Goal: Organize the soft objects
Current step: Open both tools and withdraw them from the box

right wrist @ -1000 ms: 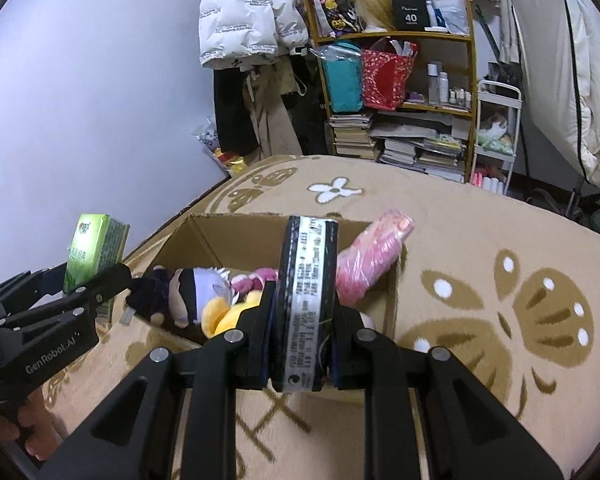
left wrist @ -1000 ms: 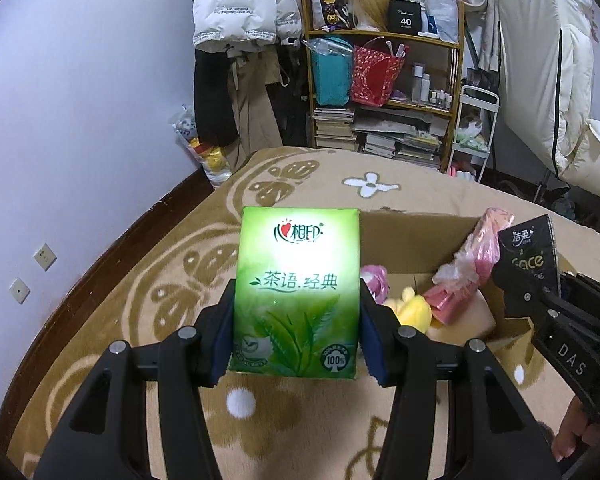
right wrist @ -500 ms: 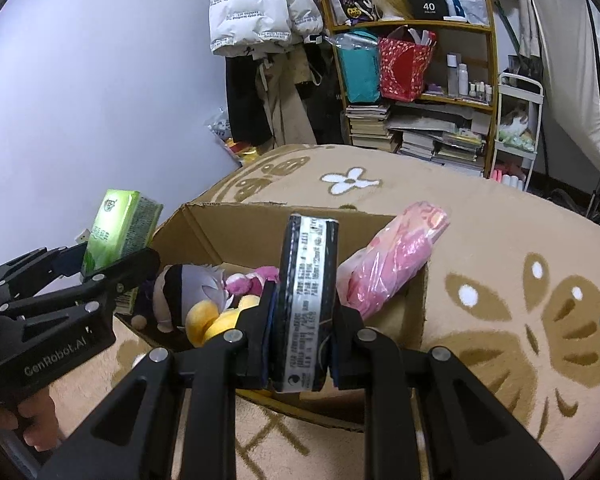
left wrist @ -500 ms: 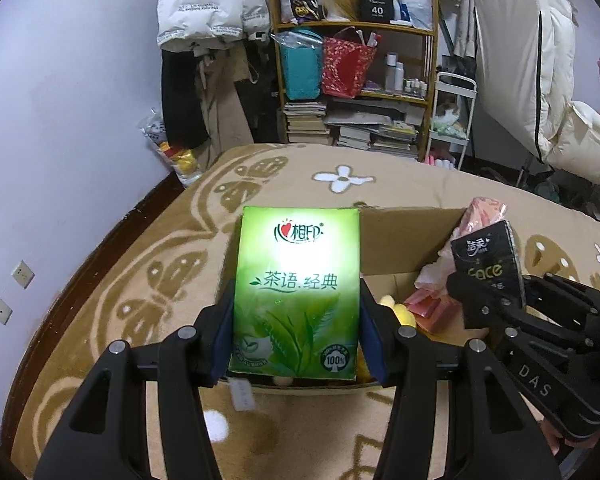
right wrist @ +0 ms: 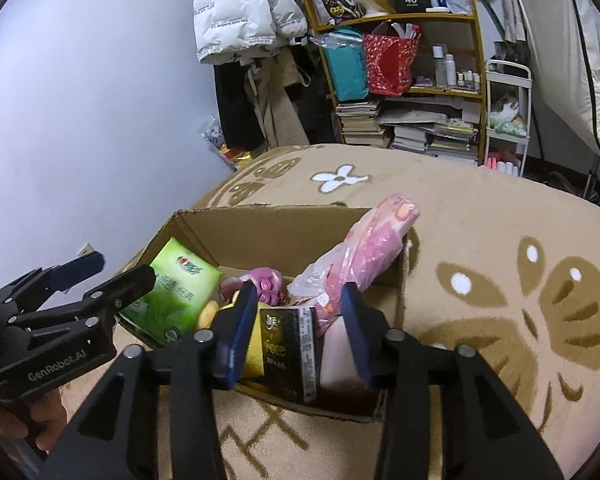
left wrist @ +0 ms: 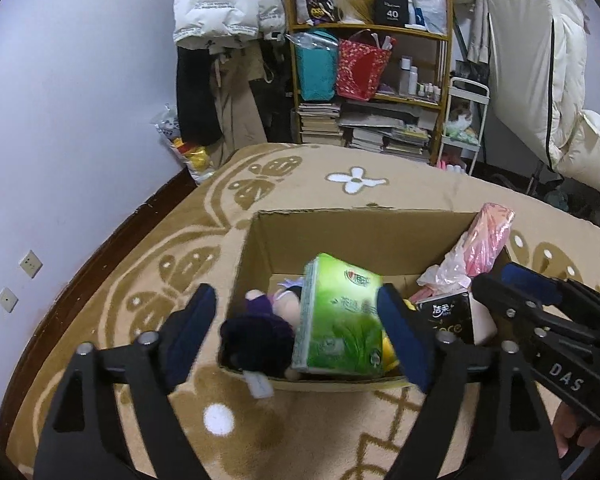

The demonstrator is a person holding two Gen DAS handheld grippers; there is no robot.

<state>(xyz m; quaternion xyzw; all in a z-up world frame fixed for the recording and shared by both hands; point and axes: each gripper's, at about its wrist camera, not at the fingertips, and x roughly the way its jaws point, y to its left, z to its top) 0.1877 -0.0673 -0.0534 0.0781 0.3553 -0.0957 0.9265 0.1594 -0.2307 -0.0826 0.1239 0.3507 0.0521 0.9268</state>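
— Tan patterned carpet, cardboard box on it. Grippers?

— Left gripper spread wide, empty; green tissue pack tilted in the box against a dark plush doll. Right gripper also wide apart; black tissue pack between its fingers, contact unclear, beside a pink bagged bundle.

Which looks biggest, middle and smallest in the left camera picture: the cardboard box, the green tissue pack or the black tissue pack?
Largest to smallest as they look in the left wrist view:
1. cardboard box
2. green tissue pack
3. black tissue pack, though the gripper hides part of it, so its true size is unsure.
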